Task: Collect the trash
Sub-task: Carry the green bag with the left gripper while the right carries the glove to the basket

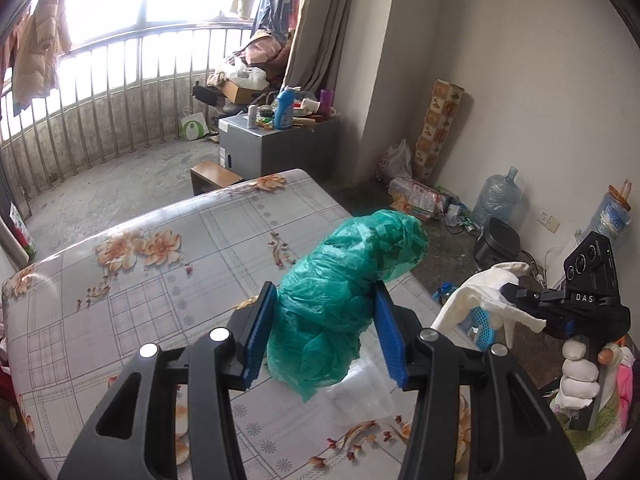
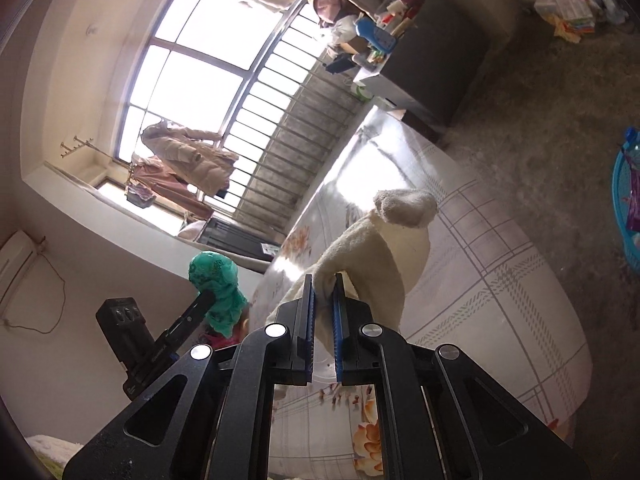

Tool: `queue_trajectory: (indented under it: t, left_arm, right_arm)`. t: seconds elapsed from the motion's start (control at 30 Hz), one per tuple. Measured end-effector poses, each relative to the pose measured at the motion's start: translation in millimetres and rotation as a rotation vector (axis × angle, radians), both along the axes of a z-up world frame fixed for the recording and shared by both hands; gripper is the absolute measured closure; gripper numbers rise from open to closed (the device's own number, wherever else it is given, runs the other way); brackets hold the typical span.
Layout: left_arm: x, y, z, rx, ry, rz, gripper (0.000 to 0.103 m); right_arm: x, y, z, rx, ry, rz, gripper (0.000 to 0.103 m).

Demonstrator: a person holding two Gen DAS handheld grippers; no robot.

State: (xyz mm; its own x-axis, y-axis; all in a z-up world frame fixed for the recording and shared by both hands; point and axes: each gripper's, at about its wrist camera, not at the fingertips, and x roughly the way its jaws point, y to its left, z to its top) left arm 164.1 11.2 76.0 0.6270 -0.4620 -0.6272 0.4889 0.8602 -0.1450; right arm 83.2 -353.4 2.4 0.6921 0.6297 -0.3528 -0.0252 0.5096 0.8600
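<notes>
Left wrist: crumpled, seemingly stuffed green bag [image 1: 344, 300].

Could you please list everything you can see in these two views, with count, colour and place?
plastic bag: one, green, crumpled, held above the bed
cloth: one, cream, held above the bed
bed: one, grey check cover with orange flowers, below both grippers
basket: one, blue, on the floor beside the bed
cabinet: one, grey, past the bed's far end, cluttered on top
detergent bottle: one, blue, on the cabinet
water jugs: two, pale blue, by the right wall
jackets: several, beige and pink, hanging at the window
left gripper: black with blue pads, shut on the plastic bag
right gripper: black with blue pads, shut on the cloth
</notes>
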Motion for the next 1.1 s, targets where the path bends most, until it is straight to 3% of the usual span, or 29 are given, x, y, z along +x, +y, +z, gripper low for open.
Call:
queue_trajectory:
  t: [0.3,0.4,0.5,0.7,0.93,1.0,1.03,1.1]
  left_arm:
    - [16,-114,20,-0.043,0.084,-0.251,0.056]
    - [26,-169,18,-0.028,0.143,-0.35,0.055]
    - [34,-231,11,0.006,0.208,-0.44,0.055]
    - [47,-359,-33,0.106,0.319,-0.579,0.054]
    - [58,-466,-112,0.208,0.407,-0.641,0.054]
    - [58,-487,-130,0.23,0.407,-0.662,0.048]
    - [59,-495,-138,0.243,0.412,-0.66,0.036]
    - [64,-505,-152,0.256,0.415,-0.643,0.031]
  right_arm:
    - [-33,-67,-1,-0.008,-0.02,-0.201,0.097]
    - [-55,-106,1,-0.06,-0.004,-0.319,0.097]
    - [-75,-146,-5,-0.17,0.071,-0.458,0.097]
    - [-79,-193,-41,-0.251,0.229,-0.58,0.097]
    - [-47,-230,-92,-0.285,0.374,-0.58,0.095]
    - [-32,-239,-109,-0.28,0.406,-0.567,0.09]
    - [-23,-243,-121,-0.283,0.424,-0.55,0.086]
    - [-12,-252,-149,-0.294,0.502,-0.549,0.06]
